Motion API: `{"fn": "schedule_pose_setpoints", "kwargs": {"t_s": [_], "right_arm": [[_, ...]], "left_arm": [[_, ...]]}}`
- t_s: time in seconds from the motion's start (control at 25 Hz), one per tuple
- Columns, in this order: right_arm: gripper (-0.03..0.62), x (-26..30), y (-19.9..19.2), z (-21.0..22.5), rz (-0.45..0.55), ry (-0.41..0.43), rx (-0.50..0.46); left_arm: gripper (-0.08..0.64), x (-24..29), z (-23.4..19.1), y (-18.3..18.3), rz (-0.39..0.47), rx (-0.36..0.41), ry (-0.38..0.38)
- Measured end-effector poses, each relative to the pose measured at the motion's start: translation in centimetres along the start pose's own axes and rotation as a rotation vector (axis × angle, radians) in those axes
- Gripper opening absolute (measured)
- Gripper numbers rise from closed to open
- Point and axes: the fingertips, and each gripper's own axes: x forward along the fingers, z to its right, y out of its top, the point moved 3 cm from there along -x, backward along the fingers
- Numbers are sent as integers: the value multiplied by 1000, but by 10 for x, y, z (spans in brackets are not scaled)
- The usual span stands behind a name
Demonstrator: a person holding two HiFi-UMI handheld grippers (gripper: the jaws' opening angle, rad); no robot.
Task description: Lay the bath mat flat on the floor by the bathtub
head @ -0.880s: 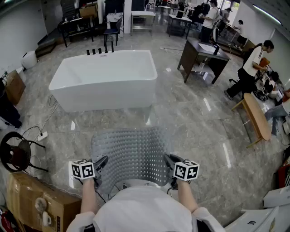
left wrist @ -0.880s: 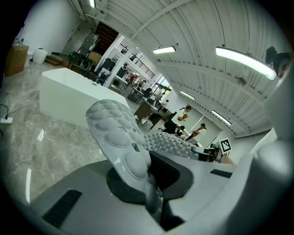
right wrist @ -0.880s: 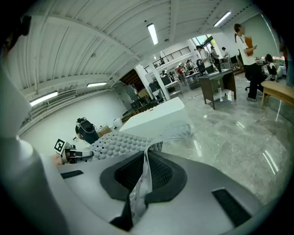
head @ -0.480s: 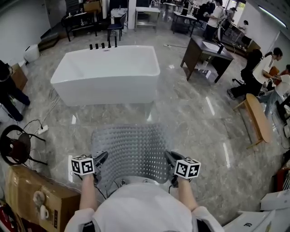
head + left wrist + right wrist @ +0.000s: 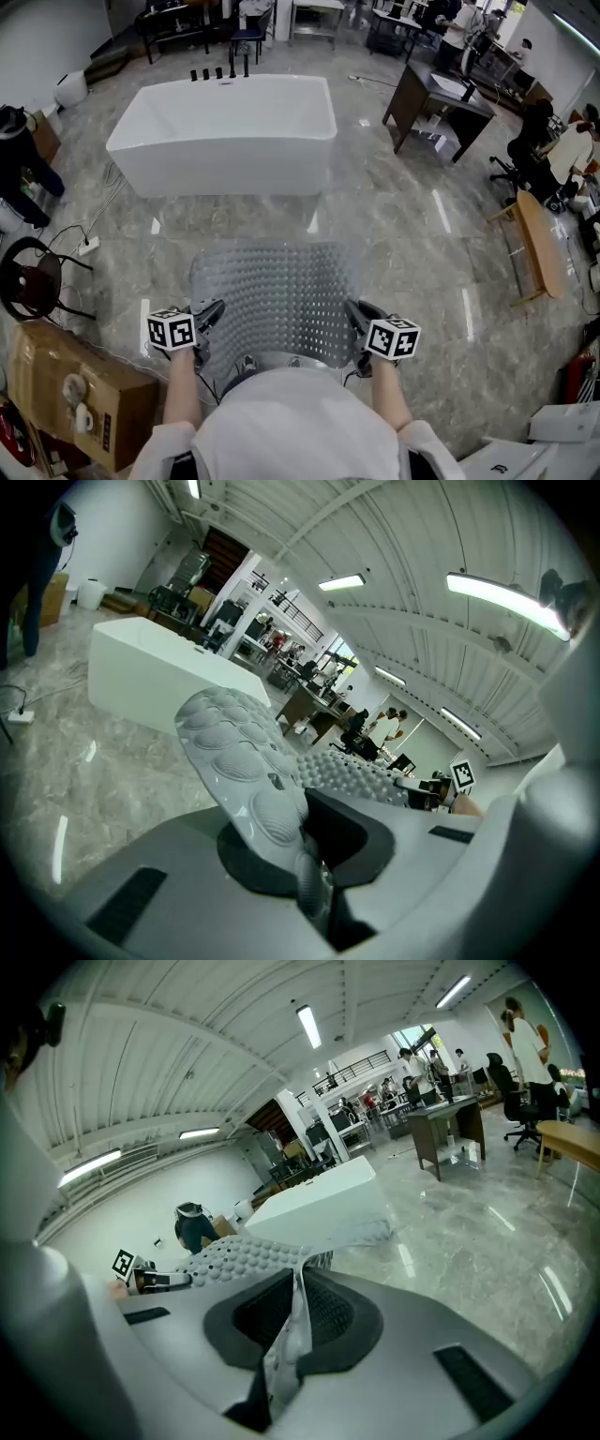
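Observation:
A translucent grey bath mat point(image 5: 274, 300) with rows of bumps and holes hangs spread out in front of me, above the marble floor. My left gripper point(image 5: 208, 323) is shut on its near left corner, and my right gripper point(image 5: 354, 322) is shut on its near right corner. In the left gripper view the mat point(image 5: 246, 771) curls up from between the shut jaws. The right gripper view shows the mat's edge point(image 5: 292, 1321) pinched between the jaws, with the rest stretching left. The white bathtub point(image 5: 223, 134) stands beyond the mat's far edge.
A cardboard box point(image 5: 66, 394) sits at my lower left, with a black stool point(image 5: 30, 281) and a power strip point(image 5: 86, 246) behind it. A dark desk point(image 5: 441, 101) and a wooden bench point(image 5: 539, 246) stand to the right. People work at the back right.
The bathtub sits higher in the head view now, and the mat and both grippers have dropped slightly lower in it. Both grips on the mat's corners are unchanged.

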Motion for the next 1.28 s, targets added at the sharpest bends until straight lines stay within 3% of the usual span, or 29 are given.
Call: {"fn": "schedule_pose_setpoints", "kwargs": {"t_s": [0.2, 0.72, 1.0, 1.28], "right_arm": [[41, 4, 10, 17, -26, 31, -50], [41, 30, 32, 51, -45, 26, -26], [41, 77, 61, 58, -45, -5, -1], [41, 142, 94, 49, -36, -54, 25]], "left_arm": [[44, 18, 11, -5, 8, -5, 31], [44, 66, 8, 13, 5, -36, 31], [44, 96, -31, 54, -15, -52, 6], [44, 118, -89, 117, -36, -43, -19]]}}
